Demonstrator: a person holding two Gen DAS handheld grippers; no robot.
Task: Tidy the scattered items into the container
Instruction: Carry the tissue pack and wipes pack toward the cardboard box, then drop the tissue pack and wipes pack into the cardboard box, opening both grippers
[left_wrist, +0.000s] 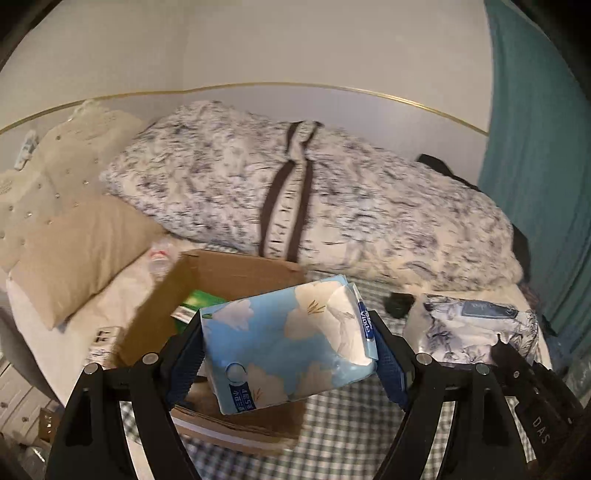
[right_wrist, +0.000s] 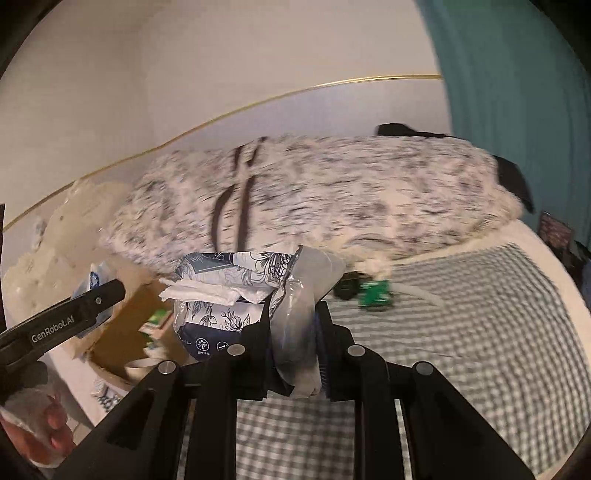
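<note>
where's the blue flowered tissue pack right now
In the left wrist view the blue flowered tissue pack is clamped in the left gripper, held above the near edge of the cardboard box on the checked bedsheet.

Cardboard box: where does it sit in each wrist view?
Left wrist: the cardboard box is lower centre-left, partly behind the blue tissue pack.
Right wrist: the box is lower left, beside the patterned tissue pack.
Shared landmark: the speckled duvet behind it.
</note>
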